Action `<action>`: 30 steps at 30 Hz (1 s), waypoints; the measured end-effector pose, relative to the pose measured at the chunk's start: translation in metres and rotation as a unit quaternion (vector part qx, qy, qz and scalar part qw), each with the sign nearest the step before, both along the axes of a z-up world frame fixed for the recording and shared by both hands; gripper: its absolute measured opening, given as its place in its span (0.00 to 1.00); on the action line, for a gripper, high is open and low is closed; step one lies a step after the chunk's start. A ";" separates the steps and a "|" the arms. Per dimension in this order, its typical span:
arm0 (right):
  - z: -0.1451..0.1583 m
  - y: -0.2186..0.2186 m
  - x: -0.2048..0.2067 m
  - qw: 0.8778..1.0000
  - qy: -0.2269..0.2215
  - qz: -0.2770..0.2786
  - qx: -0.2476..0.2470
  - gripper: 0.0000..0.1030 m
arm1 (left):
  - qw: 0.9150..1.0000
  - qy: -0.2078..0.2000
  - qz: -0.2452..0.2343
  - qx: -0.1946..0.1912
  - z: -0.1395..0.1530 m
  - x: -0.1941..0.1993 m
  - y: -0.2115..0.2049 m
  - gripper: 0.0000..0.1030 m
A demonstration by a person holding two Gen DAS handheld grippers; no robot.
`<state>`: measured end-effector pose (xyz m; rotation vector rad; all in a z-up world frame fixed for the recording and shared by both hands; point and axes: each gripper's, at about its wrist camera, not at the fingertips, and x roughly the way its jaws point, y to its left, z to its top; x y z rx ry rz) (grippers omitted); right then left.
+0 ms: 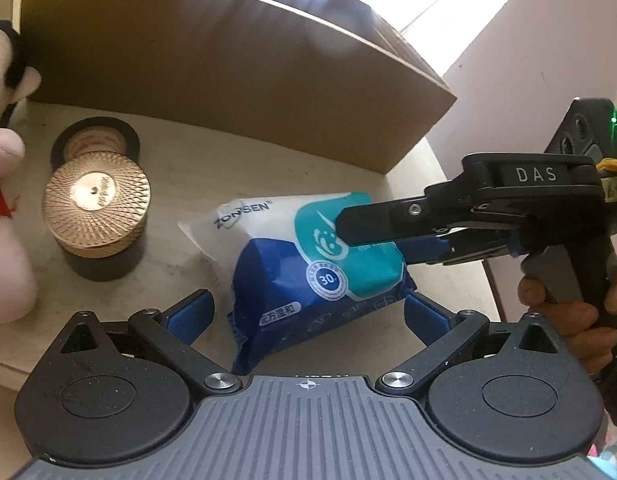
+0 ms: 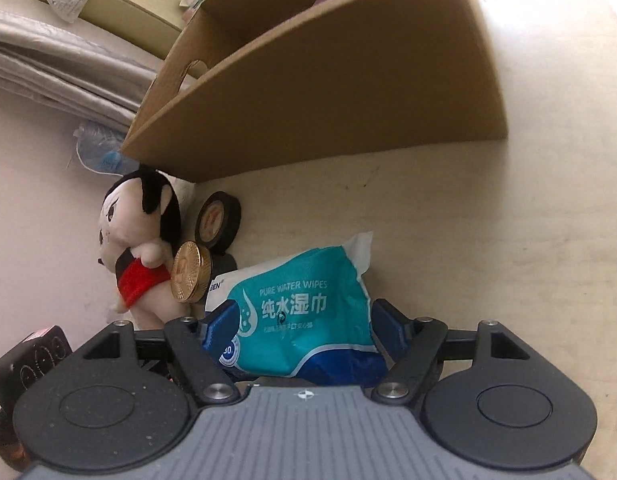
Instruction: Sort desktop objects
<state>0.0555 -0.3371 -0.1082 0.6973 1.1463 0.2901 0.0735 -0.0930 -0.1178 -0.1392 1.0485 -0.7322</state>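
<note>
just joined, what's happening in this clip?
A person with two handheld grippers is sorting a desk. The right gripper has its jaws closed on the blue-and-teal pack of wet wipes, which lies on the pale desktop in front of an open brown cardboard box. The left gripper is open, straddling the pack's near end. A gold-lidded dark jar, black tape roll and plush doll sit to the left.

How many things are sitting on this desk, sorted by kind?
Wipes pack: 1
Gold-lidded jar: 1
Black tape roll: 1
Plush doll: 1
Cardboard box: 1
Total: 5
</note>
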 end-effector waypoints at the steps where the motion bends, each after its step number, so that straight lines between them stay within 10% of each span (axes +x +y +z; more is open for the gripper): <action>1: -0.001 0.000 0.001 1.000 0.001 0.002 0.001 0.72 | 1.000 0.002 -0.002 0.000 -0.001 0.001 -0.002 0.98; 30: -0.002 0.011 0.000 1.000 -0.002 0.004 0.010 0.69 | 0.999 -0.010 -0.003 0.036 -0.002 0.005 -0.026 0.96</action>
